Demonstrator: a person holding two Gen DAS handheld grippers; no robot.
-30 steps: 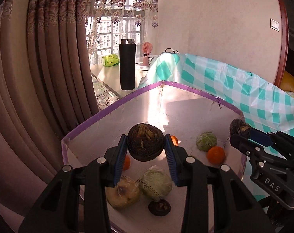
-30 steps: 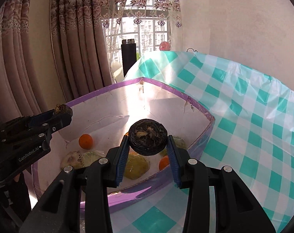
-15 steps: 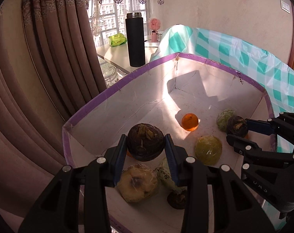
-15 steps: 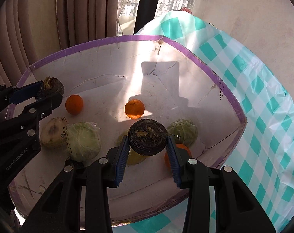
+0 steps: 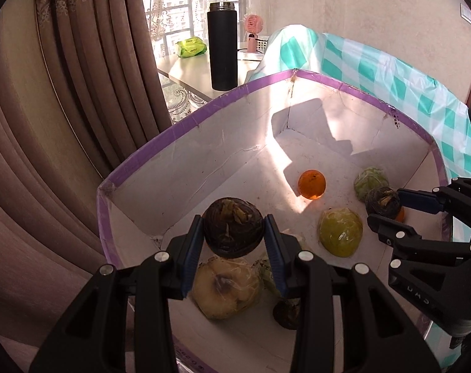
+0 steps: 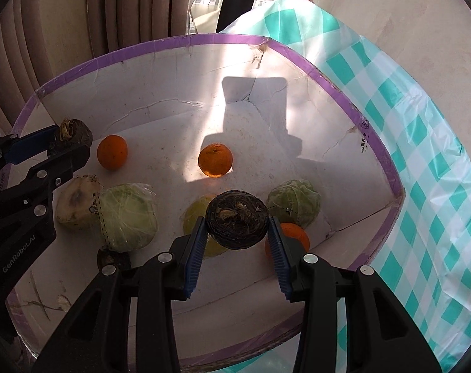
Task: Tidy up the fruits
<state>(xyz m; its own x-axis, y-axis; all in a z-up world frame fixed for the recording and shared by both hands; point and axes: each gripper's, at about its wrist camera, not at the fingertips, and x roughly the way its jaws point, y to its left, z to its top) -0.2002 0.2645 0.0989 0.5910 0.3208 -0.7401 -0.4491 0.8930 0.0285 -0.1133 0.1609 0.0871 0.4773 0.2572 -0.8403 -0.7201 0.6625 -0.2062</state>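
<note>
Hanging over the left end of the purple-rimmed white box (image 6: 185, 39), the left gripper (image 5: 233, 222) pinches one dark round fruit, the left dark fruit (image 5: 232, 231). Its jaws have just been easing apart, though both blue pads touch the skin and the fruit sits clear of the floor.

On the floor of the box, from left to right, lie:
- a first orange (image 6: 112, 152);
- one pale wrapped fruit (image 6: 75, 205), touching the first of two wrapped cabbages (image 6: 128, 217);
- a small loose dark fruit (image 6: 112, 258) at the near edge;
- a second orange (image 6: 215, 159) in the sun patch;
- one yellow-green fruit (image 6: 196, 217);
- the second cabbage (image 6: 294, 202);
- a third orange (image 6: 293, 237), just beside that cabbage.

That makes three oranges, two cabbages and three dark fruits in all. The right gripper (image 6: 237, 233), above the yellow-green fruit, pinches the right dark fruit (image 6: 237, 222). Its jaws have also just been loosening, with the pads meeting both sides. A checked tablecloth (image 6: 437, 186) lies to the right of the box.
</note>
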